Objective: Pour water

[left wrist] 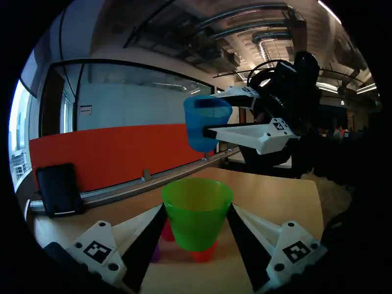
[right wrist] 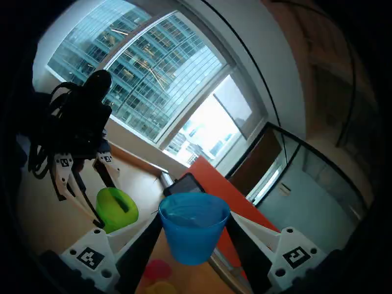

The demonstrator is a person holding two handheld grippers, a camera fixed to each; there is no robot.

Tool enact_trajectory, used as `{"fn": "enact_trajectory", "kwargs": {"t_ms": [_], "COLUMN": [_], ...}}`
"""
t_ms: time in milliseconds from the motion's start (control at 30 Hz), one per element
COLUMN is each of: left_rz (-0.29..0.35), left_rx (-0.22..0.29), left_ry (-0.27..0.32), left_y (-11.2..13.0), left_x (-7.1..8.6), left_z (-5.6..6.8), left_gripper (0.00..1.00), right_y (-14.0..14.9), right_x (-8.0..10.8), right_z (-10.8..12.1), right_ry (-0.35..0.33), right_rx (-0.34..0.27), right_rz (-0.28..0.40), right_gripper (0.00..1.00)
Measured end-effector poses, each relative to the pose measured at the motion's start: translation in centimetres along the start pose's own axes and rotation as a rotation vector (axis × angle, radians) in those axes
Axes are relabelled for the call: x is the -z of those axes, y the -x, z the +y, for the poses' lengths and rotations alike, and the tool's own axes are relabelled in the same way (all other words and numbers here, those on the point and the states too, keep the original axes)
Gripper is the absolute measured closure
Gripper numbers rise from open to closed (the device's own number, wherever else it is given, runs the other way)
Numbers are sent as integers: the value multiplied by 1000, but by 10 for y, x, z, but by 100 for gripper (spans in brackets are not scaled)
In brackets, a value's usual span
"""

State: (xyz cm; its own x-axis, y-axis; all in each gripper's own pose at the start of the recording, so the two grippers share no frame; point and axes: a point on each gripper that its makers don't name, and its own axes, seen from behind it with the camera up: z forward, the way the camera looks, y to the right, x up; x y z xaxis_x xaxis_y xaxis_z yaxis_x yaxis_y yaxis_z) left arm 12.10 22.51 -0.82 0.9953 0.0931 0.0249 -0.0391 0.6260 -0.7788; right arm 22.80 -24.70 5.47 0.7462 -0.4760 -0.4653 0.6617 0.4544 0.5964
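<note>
Claws first: my left claw (left wrist: 197, 209) is pinched partway shut on the green cup (left wrist: 197, 223), low over the wooden table (left wrist: 274, 188). Some red and purple bits (left wrist: 203, 255) sit under it, can't tell what they are. Higher up and farther out, my right claw (left wrist: 211, 115) squeezes the blue cup (left wrist: 206, 122), water inside, roughly upright. No stream showing, so I'd say the pour hasn't started: line up over the green rim, then tip. Way back, a black phone (left wrist: 59, 190) leans by the orange partition (left wrist: 112, 152).
</note>
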Motion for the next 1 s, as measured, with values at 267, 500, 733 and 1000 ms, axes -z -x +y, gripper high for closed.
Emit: {"fn": "enact_trajectory", "kwargs": {"t_ms": [267,500,733,1000], "left_rz": [0,0,3,7], "left_rx": [-2,-1,-5,-8], "left_ry": [11,20,29,34], "left_y": [0,-1,-3,-6], "left_x": [-2,-4,-7,-7], "left_z": [4,7,11,14], "left_gripper": [15,15,15,15], "right_y": [-8,-16,-24,-32], "right_x": [-10,-16,-19,-21], "right_z": [2,8,15,24], "right_ry": [-3,6,24,44], "right_rx": [126,240,329,403], "right_rz": [3,9,13,14], "right_gripper": [9,9,9,10]}}
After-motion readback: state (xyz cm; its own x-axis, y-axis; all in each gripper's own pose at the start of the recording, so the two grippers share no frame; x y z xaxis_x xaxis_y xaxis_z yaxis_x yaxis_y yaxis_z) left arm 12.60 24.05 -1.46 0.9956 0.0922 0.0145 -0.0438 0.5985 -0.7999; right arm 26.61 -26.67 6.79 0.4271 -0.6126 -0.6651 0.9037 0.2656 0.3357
